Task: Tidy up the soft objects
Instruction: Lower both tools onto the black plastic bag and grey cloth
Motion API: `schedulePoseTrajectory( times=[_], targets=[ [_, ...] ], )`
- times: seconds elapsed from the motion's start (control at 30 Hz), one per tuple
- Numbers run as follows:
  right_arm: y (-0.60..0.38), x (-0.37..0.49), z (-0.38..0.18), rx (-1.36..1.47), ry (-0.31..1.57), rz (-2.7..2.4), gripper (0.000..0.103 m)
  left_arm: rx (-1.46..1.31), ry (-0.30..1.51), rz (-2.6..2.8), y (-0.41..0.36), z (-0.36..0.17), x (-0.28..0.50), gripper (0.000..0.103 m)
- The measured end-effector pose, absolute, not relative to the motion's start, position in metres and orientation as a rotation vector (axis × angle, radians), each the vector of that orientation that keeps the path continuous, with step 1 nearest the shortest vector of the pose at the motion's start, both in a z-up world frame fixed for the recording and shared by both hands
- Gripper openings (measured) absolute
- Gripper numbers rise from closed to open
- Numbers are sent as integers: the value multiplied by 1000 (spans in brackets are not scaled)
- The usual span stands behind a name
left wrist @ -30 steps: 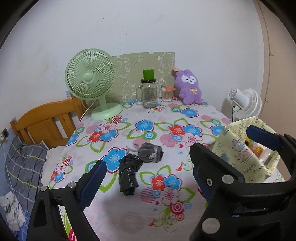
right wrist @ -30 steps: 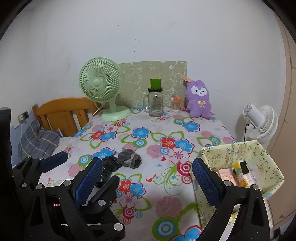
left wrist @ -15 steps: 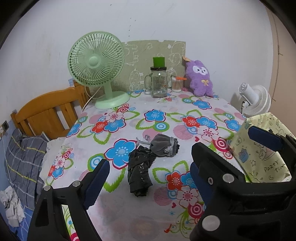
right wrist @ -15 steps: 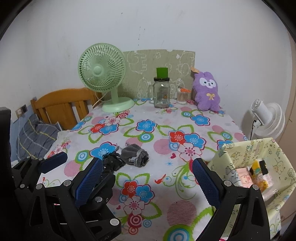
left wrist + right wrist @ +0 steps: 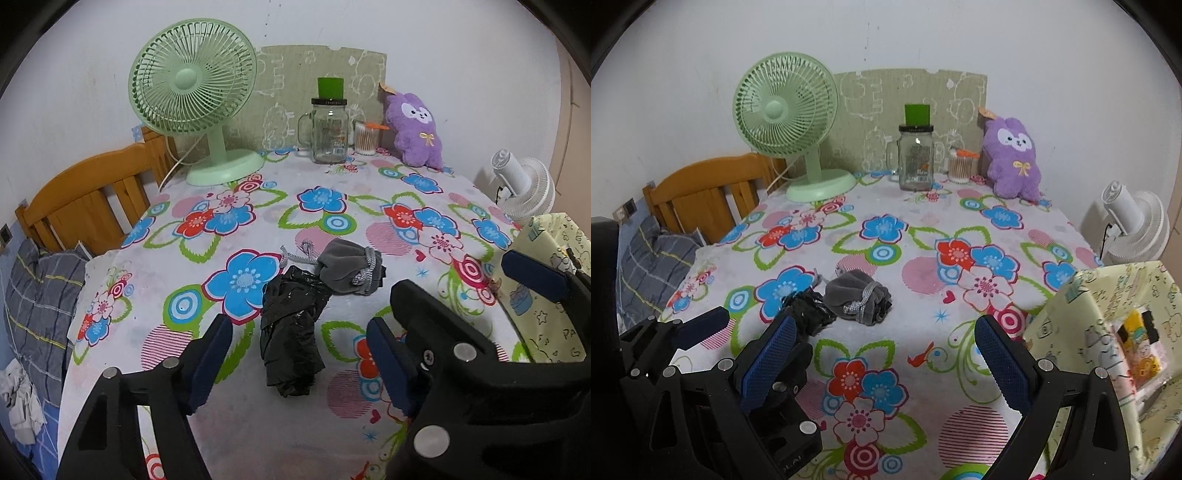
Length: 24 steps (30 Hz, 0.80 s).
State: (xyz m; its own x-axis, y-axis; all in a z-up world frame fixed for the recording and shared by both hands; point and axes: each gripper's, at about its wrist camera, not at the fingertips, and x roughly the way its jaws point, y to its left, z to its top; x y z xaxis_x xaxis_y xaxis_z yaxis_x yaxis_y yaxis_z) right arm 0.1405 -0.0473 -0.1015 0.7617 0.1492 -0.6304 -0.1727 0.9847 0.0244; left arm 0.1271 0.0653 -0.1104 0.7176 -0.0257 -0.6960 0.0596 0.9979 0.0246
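- A crumpled black plastic bag (image 5: 290,332) lies near the middle of the worktop (image 5: 332,435) with its flowered cloth, touching a grey velvet drawstring pouch (image 5: 347,267) just behind it.
- The left tongs (image 5: 299,354) hang over the bag's near end, jaws closing, blue pads either side, not pressing it.
- The right tongs (image 5: 882,363) hover wide open, holding nothing.
- At the worktop's right edge stands a pale yellow printed fabric bin (image 5: 1108,332).
- Along the far wall: a green desk fan (image 5: 192,96), a glass jar mug (image 5: 328,129), a purple plush rabbit (image 5: 417,129).
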Motion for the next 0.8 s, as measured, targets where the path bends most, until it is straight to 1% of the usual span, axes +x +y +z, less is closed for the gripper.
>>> schedulePoseTrajectory(
  times=[0.07, 0.1, 0.13, 0.6, 0.77, 0.8],
  targets=[
    [-46, 145, -106, -31, 694, 175, 99, 41, 780, -51, 67, -115, 131, 73],
    [-46, 147, -108, -32, 699, 171, 99, 40, 786, -49, 68, -116, 132, 70],
    [-45, 150, -110, -34, 704, 169, 99, 40, 794, -47, 69, -119, 135, 68],
    [-39, 174, -133, -38, 764, 172, 99, 23, 877, -46, 75, -142, 156, 54],
    [-38, 180, -138, -39, 780, 170, 99, 24, 909, -48, 76, -149, 163, 42],
    [-38, 182, -139, -39, 783, 171, 99, 24, 912, -48, 76, -149, 164, 42]
  ],
)
